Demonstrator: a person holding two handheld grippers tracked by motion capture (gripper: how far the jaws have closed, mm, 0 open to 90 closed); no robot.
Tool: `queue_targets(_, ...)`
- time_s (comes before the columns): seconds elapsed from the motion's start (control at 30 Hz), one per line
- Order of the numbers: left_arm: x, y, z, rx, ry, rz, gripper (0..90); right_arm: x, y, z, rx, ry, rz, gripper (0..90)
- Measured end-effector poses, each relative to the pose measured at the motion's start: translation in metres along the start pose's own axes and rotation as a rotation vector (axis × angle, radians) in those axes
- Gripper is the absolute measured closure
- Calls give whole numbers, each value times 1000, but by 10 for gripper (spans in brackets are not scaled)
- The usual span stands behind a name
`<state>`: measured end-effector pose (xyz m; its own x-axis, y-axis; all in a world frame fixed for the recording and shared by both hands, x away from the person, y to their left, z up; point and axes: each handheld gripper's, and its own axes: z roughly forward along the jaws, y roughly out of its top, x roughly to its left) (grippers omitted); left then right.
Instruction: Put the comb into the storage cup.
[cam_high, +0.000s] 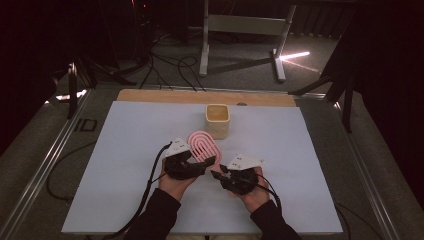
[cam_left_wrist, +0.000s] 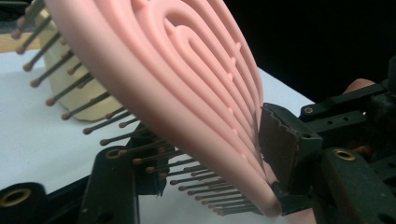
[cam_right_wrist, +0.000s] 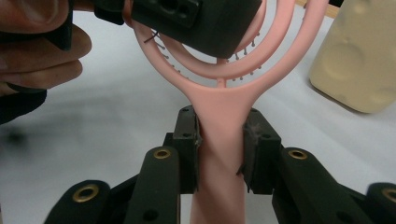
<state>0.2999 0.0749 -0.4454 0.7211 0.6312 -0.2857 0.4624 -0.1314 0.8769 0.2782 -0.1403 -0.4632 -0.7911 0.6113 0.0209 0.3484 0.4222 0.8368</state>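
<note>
Two grippers on one pink hairbrush (cam_high: 203, 146), which I'm holding just in front of the cream cup (cam_high: 217, 120) on the white table mat (cam_high: 125, 165). My right gripper (cam_high: 218, 175) has the brush handle: in the right gripper view (cam_right_wrist: 219, 154) both pads press the handle's sides, jaws partly closed around it, grip firm. My left gripper (cam_high: 202, 162) is at the brush head, nearer the cup than the right one. In the left gripper view (cam_left_wrist: 210, 154) the ribbed pink back of the head (cam_left_wrist: 177, 84) sits between the jaws, one pad against the back edge, the other jaw under the bristles (cam_left_wrist: 154, 163); can't tell whether that lower pad presses the bristles. Brush head tilted, bristles facing down toward the mat. Cup stands upright beyond the brush head, close to it; touching or not, can't tell. Person's hands (cam_high: 175, 182) below both grippers, dark sleeves.
</note>
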Motion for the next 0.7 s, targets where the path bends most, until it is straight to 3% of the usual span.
queue_targets(0.33,2,1,1,-44,-87,-75,593,0,0,1,2,7,7,705)
queue_targets(0.7,2,1,2,-50,-139,-136,638,-1,0,0,-2,8,16,705)
